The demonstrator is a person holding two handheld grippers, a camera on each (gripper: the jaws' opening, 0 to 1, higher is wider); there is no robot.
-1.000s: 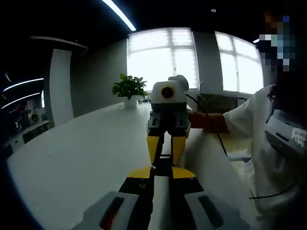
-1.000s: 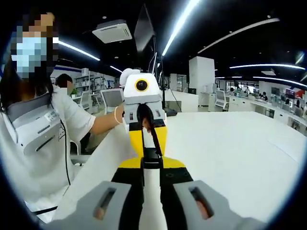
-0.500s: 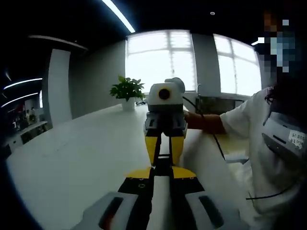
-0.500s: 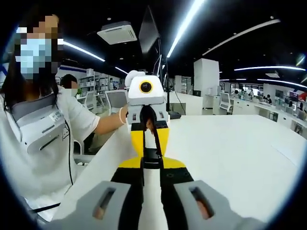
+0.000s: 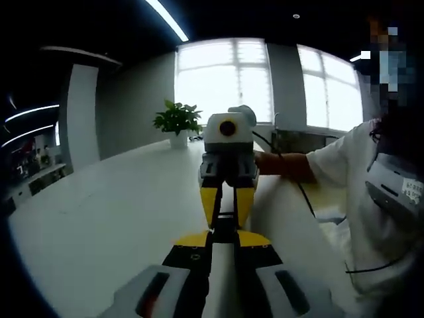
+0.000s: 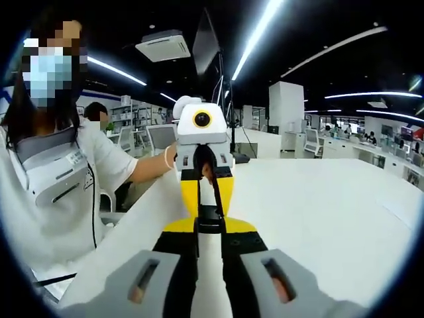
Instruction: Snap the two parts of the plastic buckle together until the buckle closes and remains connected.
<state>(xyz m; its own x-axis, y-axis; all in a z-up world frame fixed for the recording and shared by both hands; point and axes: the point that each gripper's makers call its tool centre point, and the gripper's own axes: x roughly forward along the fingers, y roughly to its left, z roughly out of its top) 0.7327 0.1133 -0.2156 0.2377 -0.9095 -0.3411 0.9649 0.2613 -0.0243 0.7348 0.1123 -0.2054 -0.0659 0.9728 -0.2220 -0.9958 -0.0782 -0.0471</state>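
My two grippers face each other tip to tip above a white table. In the left gripper view, my left gripper [image 5: 224,241] rises from the bottom with its yellow-tipped jaws shut on one end of the black plastic buckle [image 5: 225,228]. My right gripper [image 5: 226,218] holds the other end from the far side. In the right gripper view, my right gripper [image 6: 209,230] is shut on the buckle [image 6: 209,219], and my left gripper [image 6: 207,211] clamps it from beyond. A dark strap [image 6: 215,189] runs up between the far fingers. The jaws hide the seam between the two buckle parts.
The white table [image 5: 99,212] spreads wide on one side of the grippers [image 6: 318,212]. A potted plant [image 5: 177,122] stands at its far end. The person in a white shirt [image 6: 53,185] sits close beside the table edge [image 5: 371,199].
Both views sway slightly with the hands. The grippers stay tip to tip, shut on the buckle as before.
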